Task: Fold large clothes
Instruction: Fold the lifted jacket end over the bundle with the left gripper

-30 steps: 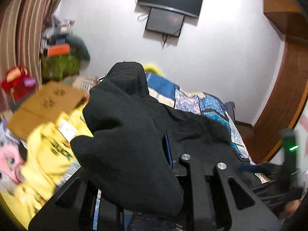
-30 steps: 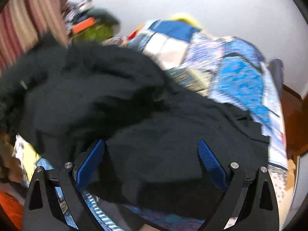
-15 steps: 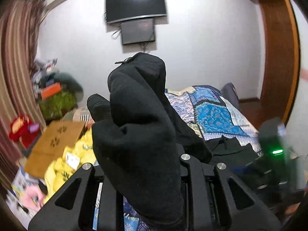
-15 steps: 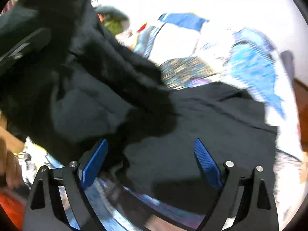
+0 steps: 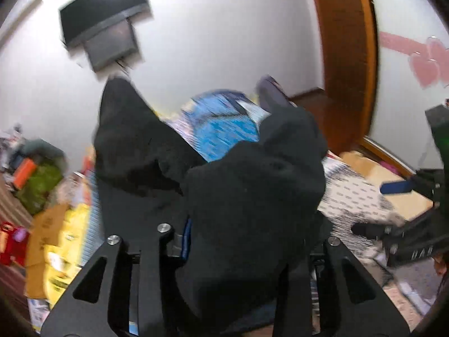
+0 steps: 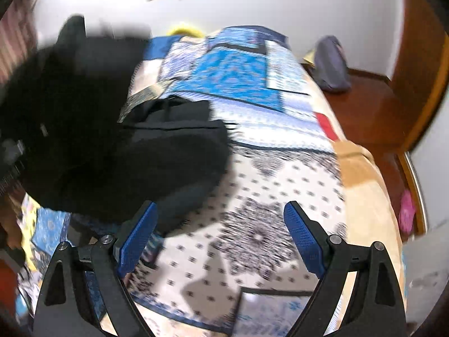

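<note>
Bedroom, white wall, bed (image 6: 280, 168) under a blue-and-white patterned quilt; that bed is the landmark for what follows.

Progress, as a judgement: early to middle. The black garment (image 6: 118, 151) lies bunched at the left half of the bed, one part raised off it, no flat, squared fold visible. Spreading, folding and smoothing look still to do.

Left tongs (image 5: 247, 241): a thick wad of the black garment sits between the jaws, which are opening; whether the pads still press on it I cannot tell, cloth hides them. Right tongs (image 6: 220, 241): wide, nothing between them, over the bare quilt at the near end of the bed.

View differences: the left wrist view alone shows the wall screen (image 5: 103, 19), the door frame (image 5: 348, 56) and the yellow clutter (image 5: 70, 241) left of the bed. The right wrist view alone shows the bed's bare right half and a grey bag (image 6: 331, 64) beyond its far corner.
</note>
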`<state>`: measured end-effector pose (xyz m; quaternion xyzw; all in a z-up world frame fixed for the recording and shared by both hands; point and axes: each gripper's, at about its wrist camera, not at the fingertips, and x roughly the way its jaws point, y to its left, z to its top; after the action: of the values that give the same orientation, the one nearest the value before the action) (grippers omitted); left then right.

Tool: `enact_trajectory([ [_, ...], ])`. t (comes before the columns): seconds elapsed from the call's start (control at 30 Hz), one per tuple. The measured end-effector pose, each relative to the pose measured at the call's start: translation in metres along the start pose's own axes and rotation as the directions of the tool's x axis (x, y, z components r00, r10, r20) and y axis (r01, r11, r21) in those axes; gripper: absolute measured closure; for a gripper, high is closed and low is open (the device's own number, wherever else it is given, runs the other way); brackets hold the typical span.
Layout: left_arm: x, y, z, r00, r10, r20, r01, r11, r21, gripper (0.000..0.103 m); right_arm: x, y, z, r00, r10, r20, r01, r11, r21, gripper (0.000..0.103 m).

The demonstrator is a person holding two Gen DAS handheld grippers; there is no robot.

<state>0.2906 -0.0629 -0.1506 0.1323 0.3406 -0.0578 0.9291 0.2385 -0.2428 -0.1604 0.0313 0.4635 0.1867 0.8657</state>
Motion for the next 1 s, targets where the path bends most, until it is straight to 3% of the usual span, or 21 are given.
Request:
enact_trajectory([
  [0.1,0.015,-0.008,-0.007,0.993,-0.087,-0.079,0.086,0.996,-0.024,0.059,-0.009,-0.024,-0.001,1.000,-0.001,0.011,0.000,0.998,0.059,0.013],
  [0.2,0.029,-0.010,-0.018,0.969,-0.186,-0.164,0.175,0.981,-0.084,0.051,-0.021,-0.032,-0.004,1.000,0.004,0.020,-0.006,0.996,0.088,0.013],
  [0.3,0.030,-0.016,-0.024,0.964,-0.196,-0.179,0.187,0.980,-0.067,0.046,-0.030,-0.030,-0.001,0.999,0.033,0.035,-0.036,0.994,0.101,0.013],
  [0.47,0.023,-0.022,-0.026,0.943,-0.278,-0.181,0.264,0.959,-0.099,0.018,-0.044,-0.002,0.001,0.989,0.125,0.080,-0.130,0.989,0.069,0.013],
  [0.57,0.020,-0.024,-0.024,0.938,-0.288,-0.192,0.273,0.957,-0.102,0.018,-0.046,0.019,0.007,0.979,0.177,0.102,-0.180,0.983,0.021,0.013],
  [0.67,0.010,-0.020,-0.023,0.925,-0.320,-0.206,0.303,0.947,-0.109,0.018,-0.028,0.026,0.010,0.979,0.192,0.066,-0.193,0.981,0.003,0.013],
  [0.73,-0.002,-0.010,-0.025,0.912,-0.347,-0.217,0.328,0.937,-0.119,0.018,-0.018,0.020,0.009,0.977,0.208,0.039,-0.210,0.977,0.040,0.013],
  [0.83,-0.024,0.008,-0.026,0.908,-0.365,-0.205,0.341,0.929,-0.144,0.018,-0.004,0.005,0.004,0.973,0.232,0.001,-0.231,0.968,0.095,0.013],
  [0.93,-0.050,0.032,-0.025,0.914,-0.366,-0.172,0.334,0.923,-0.189,0.017,0.010,-0.001,-0.004,0.978,0.207,-0.040,-0.202,0.974,0.105,0.013],
  [1.0,-0.064,0.050,-0.023,0.930,-0.343,-0.133,0.311,0.926,-0.212,0.017,0.020,-0.003,-0.010,0.981,0.180,-0.068,-0.173,0.980,0.104,0.013],
])
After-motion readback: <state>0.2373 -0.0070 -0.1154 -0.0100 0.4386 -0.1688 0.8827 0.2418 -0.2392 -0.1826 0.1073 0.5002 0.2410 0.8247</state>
